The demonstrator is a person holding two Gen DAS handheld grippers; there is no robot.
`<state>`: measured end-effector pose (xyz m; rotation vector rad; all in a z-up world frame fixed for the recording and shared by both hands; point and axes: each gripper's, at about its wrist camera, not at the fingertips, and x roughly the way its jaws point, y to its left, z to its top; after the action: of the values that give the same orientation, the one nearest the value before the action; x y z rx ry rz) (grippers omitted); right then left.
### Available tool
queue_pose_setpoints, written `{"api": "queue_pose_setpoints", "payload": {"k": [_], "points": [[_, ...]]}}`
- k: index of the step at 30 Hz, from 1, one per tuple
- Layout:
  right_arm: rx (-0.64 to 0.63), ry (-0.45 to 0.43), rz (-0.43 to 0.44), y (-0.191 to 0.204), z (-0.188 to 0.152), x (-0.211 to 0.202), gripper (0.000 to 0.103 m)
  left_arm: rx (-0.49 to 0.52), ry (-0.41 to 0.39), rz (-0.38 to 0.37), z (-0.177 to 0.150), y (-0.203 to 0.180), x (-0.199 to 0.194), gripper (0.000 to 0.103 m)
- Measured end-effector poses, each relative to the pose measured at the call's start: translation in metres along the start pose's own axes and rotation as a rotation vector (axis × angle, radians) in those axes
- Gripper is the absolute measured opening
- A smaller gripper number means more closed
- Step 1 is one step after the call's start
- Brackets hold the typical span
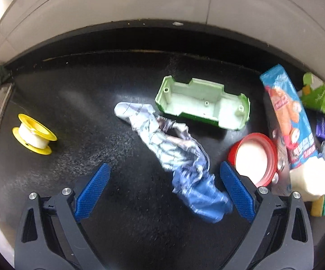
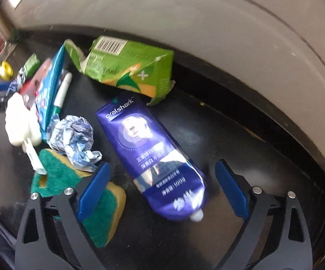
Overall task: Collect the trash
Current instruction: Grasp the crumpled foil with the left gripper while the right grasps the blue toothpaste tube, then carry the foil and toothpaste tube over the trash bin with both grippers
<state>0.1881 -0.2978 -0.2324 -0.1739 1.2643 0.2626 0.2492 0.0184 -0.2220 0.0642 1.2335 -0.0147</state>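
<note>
the left claw (image 1: 164,177) stands wide and empty over the black counter (image 1: 77,117); a crumpled wrapper (image 1: 176,155) lies between its pads, nearer the right one. it looks light and soft, so pinch its bunched middle. the right claw (image 2: 162,177), wide too, straddles a purple toothpaste tube (image 2: 153,157), glossy, maybe slippery; take its flat body.

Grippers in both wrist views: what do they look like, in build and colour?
Both match. The left gripper and right gripper each have two black plastic arms with triangular cut-outs and round silver pivot bolts. Each arm ends in a flat, elongated blue pad with a fine dotted grip texture. No cables, markings or sleeves show.
</note>
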Motion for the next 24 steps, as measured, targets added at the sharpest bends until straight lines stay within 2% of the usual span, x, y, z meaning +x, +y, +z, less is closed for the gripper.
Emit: {"api": "queue_pose_setpoints", "payload": {"k": [1, 4, 6, 9, 12, 18, 24], "points": [[-0.003, 0.007, 0.007, 0.0, 0.001, 0.002, 0.076, -0.009, -0.007, -0.008, 0.0, 0.002, 0.0, 0.092], [-0.03, -0.001, 0.009, 0.003, 0.001, 0.002, 0.065, -0.016, -0.036, -0.014, -0.002, 0.006, -0.006, 0.069], [-0.043, -0.002, 0.004, 0.008, -0.005, -0.002, 0.059, -0.006, -0.046, -0.011, -0.004, 0.006, -0.011, 0.032], [-0.027, -0.006, -0.013, 0.014, -0.018, -0.009, 0.053, -0.008, -0.034, -0.017, -0.01, 0.008, -0.015, 0.029], [0.007, -0.022, -0.028, 0.02, -0.029, -0.021, 0.052, 0.013, -0.056, -0.016, -0.016, 0.008, -0.029, 0.029], [0.107, -0.092, -0.069, 0.035, -0.061, -0.069, 0.052, 0.065, -0.105, -0.037, -0.038, 0.005, -0.079, 0.029], [0.204, -0.161, -0.08, 0.046, -0.102, -0.117, 0.052, 0.104, -0.146, -0.054, -0.079, -0.002, -0.128, 0.029]]}}
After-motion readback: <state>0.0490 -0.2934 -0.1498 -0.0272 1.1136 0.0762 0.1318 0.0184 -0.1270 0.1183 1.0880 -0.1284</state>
